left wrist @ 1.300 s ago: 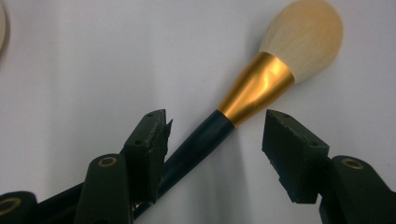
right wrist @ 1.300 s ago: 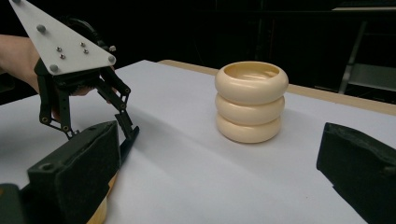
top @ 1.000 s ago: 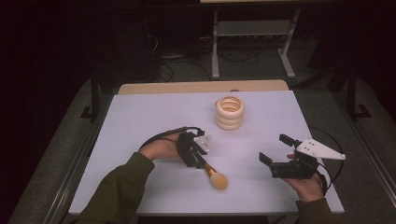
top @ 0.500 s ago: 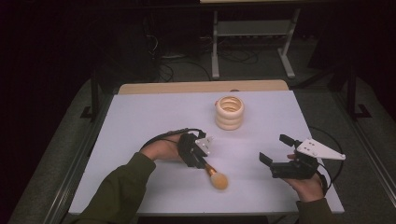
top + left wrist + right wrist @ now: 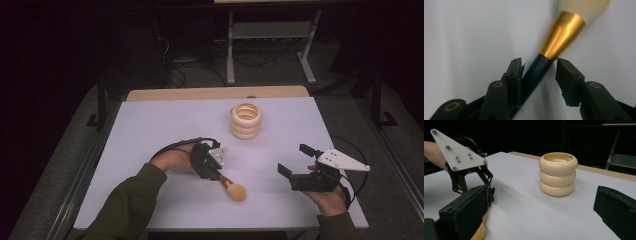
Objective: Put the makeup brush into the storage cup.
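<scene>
Closing around the brush (image 5: 541, 72), the left gripper (image 5: 212, 167) has its jaws astride the dark handle, one pad touching, the other just apart. The brush lies on the table (image 5: 150, 125) near its front edge. The right gripper (image 5: 292, 162) gapes open, empty, near the front right corner; a ringed pot (image 5: 246, 120) stands toward the back edge.

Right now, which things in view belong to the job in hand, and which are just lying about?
In the job:
- makeup brush, handle between the left gripper jaws, which have just been closing

Lying about:
- cream ribbed holder, standing apart
- right gripper, open, idle
</scene>
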### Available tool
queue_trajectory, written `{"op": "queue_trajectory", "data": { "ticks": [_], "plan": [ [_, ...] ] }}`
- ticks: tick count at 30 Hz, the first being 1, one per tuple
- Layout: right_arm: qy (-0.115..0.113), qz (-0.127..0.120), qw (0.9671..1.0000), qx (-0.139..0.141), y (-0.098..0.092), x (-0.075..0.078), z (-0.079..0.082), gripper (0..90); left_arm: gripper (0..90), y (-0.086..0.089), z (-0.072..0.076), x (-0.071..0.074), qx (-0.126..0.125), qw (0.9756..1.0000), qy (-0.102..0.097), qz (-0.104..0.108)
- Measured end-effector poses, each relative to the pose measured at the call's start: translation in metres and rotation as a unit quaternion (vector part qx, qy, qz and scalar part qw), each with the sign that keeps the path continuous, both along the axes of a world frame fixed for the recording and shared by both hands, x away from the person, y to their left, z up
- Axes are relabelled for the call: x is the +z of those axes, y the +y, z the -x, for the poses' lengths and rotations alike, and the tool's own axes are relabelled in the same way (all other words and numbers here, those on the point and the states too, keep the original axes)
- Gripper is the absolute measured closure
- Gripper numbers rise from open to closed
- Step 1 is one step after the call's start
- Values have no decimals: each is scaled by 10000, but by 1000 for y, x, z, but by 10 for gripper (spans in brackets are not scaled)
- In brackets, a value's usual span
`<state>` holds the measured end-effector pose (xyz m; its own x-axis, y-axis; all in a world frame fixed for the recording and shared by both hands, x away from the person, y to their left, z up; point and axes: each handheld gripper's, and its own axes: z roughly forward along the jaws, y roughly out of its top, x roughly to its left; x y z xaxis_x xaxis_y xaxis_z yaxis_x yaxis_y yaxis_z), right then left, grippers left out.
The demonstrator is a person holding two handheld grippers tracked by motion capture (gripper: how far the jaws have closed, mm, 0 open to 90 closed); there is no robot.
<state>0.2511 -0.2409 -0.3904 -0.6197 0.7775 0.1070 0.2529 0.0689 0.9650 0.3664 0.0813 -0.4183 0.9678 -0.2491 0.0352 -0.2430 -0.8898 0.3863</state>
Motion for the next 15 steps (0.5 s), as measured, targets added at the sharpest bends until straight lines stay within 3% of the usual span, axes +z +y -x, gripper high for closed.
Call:
{"op": "queue_trajectory", "data": {
  "ticks": [2, 6, 15],
  "plan": [
    [0, -1, 10000, 1, 0, 0, 0, 0, 585, -1, 1, -3, -23, 9999, -72, -103],
    [12, -16, 10000, -2, 0, 0, 0, 0, 611, -1, 2, -2, -43, 9999, -63, -112],
    [6, -10, 10000, 0, 0, 0, 0, 0, 729, -1, 3, -2, -108, 9998, 84, -154]
  ]
}}
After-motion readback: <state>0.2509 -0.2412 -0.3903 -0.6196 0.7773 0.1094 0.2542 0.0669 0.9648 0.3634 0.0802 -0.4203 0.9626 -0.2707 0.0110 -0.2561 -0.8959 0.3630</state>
